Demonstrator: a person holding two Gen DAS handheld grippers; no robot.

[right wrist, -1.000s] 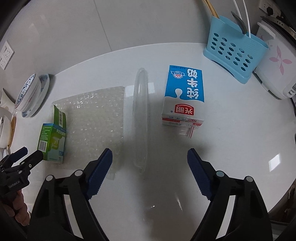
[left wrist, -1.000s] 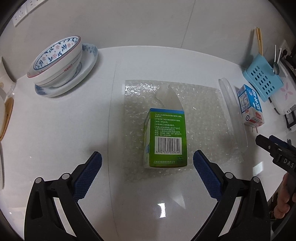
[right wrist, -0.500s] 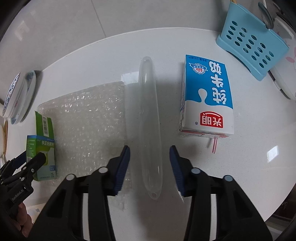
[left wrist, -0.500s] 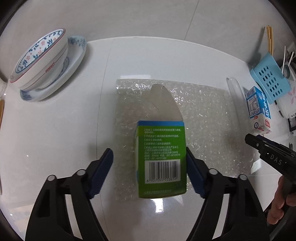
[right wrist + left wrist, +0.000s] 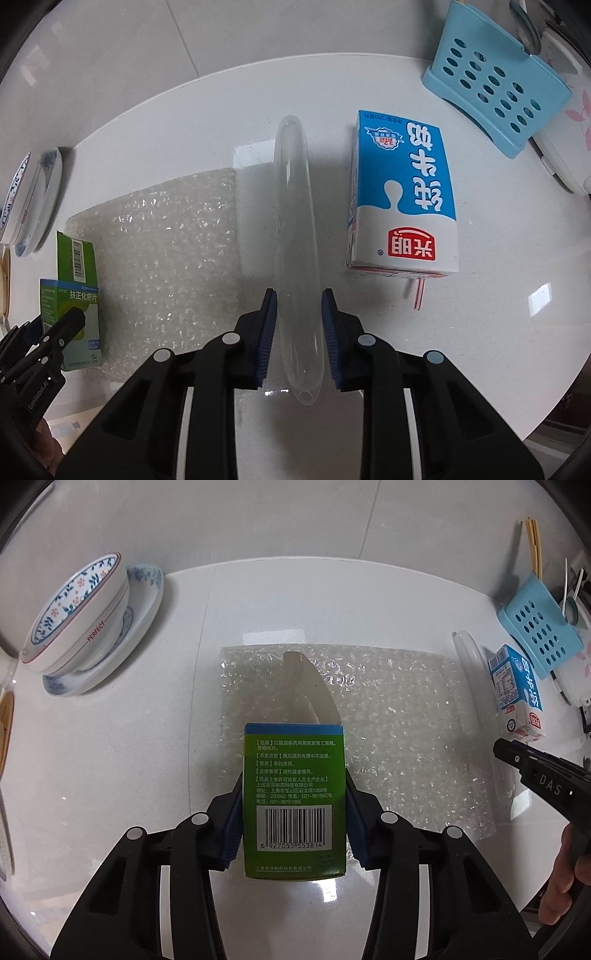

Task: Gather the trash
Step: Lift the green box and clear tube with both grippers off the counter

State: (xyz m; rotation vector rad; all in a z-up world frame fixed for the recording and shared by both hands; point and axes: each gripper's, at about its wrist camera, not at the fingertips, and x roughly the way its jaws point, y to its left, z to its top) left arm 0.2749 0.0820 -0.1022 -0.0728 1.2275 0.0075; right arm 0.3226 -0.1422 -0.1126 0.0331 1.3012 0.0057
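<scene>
A green medicine box (image 5: 293,768) with a barcode lies on a sheet of bubble wrap (image 5: 399,731), its flap open at the far end. My left gripper (image 5: 293,790) points down over it, jaws closing, both blue pads against the box's long sides. A long clear plastic air tube (image 5: 295,203) lies on the white table (image 5: 480,332) to the right of the wrap. My right gripper (image 5: 298,299) straddles its near end, jaws closing, with the pads touching its sides. A blue and white milk carton (image 5: 402,192) with a straw lies beside the tube.
A patterned bowl on a saucer (image 5: 77,609) stands at the table's far left. A light blue cutlery holder (image 5: 495,81) and a white appliance (image 5: 565,147) sit at the far right. A person's hand (image 5: 569,871) holds the right gripper.
Both grippers came down and forward over their objects. The left jaws narrowed from wide open onto the green box. The right jaws narrowed onto the clear tube.
</scene>
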